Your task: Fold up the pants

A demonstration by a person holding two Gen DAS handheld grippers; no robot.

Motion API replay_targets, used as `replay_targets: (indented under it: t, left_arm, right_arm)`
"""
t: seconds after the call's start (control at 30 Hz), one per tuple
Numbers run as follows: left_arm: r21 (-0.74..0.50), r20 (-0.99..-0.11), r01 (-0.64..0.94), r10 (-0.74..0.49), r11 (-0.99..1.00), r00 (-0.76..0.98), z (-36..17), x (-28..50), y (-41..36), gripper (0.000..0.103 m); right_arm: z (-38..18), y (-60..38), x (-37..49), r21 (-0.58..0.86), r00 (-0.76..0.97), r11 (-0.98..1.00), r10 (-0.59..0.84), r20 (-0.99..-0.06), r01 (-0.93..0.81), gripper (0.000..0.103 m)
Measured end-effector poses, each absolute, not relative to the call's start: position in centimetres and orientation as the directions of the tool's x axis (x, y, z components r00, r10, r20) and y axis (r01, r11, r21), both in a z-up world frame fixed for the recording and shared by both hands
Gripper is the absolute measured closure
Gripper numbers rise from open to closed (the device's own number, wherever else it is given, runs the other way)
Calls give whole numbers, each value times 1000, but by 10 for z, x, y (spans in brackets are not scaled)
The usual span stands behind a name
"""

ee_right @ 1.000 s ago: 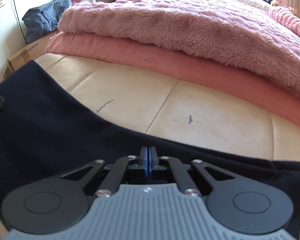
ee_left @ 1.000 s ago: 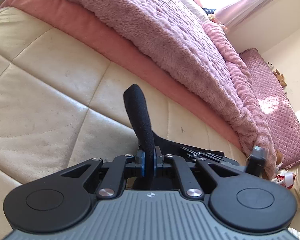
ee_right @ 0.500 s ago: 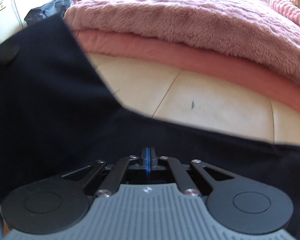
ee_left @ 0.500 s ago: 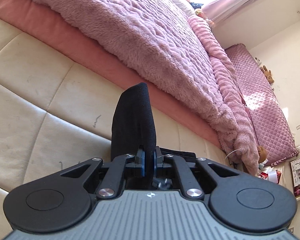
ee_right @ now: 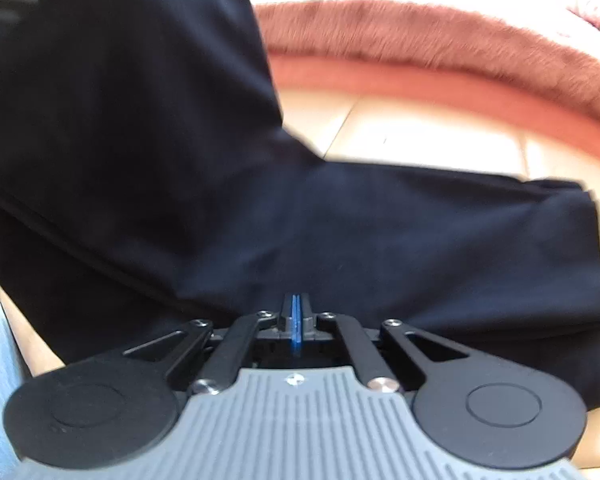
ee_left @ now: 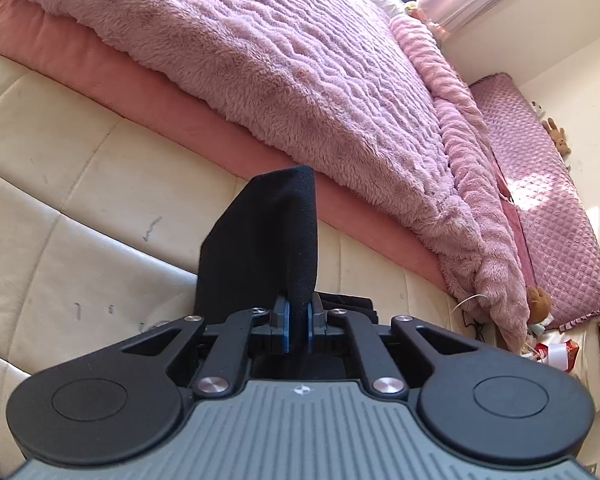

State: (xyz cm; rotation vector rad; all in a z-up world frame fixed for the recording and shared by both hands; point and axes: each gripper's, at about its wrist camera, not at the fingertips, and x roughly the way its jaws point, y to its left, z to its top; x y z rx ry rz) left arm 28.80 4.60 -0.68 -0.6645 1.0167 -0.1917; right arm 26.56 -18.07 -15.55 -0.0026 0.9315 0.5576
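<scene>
Black pants (ee_right: 340, 232) lie across the cream quilted bed surface (ee_left: 60, 208), one portion raised at the left of the right wrist view. Left gripper (ee_left: 298, 320) is clamped on a standing fold of the fabric. Right gripper (ee_right: 296, 320) is closed at the fabric's edge; grasp cannot be confirmed. Pink plush blanket (ee_left: 280, 72) lies behind.

A fluffy mauve plush blanket (ee_left: 292, 64) lies heaped on a salmon-pink sheet (ee_left: 148, 96), which borders a cream quilted leather surface (ee_left: 60, 184) marked with dark scuffs. At the far right, a quilted pink satin cover (ee_left: 548, 208) catches sunlight, and a small brown plush toy (ee_left: 538, 300) sits beside the blanket's edge.
</scene>
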Motion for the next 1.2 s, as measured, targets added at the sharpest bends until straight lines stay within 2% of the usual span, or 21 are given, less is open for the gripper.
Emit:
replay_targets:
  t: [0.2, 0.4, 0.57, 1.03, 1.1, 1.17, 1.2]
  left_arm:
    - [-585, -745, -144, -458, 798, 484, -7, 309, -16, 96]
    - [-535, -798, -151, -439, 831, 413, -37, 329, -88, 96]
    - [-499, -841, -180, -424, 848, 336, -75, 341, -128, 96]
    - [-480, -873, -236, -432, 845, 228, -140, 368, -174, 95]
    - [-511, -857, -246, -464, 824, 223, -147, 368, -170, 90]
    - [-578, -815, -270, -531, 770, 230, -151, 369, -166, 78]
    - [-610, -792, -273, -566, 743, 230, -152, 369, -163, 78]
  right_arm:
    - [-133, -267, 256, 188, 596, 933, 343, -726, -308, 103]
    - [-147, -347, 265, 202, 624, 967, 255, -739, -156, 103]
    - [-173, -371, 274, 294, 587, 948, 309, -748, -125, 103]
    - [-196, -373, 273, 356, 572, 924, 371, -732, -144, 103]
    - [-198, -374, 275, 358, 572, 923, 372, -731, -143, 103]
    - [-198, -374, 275, 355, 572, 924, 371, -731, -145, 103]
    - [-198, -374, 275, 352, 572, 925, 369, -733, -145, 103]
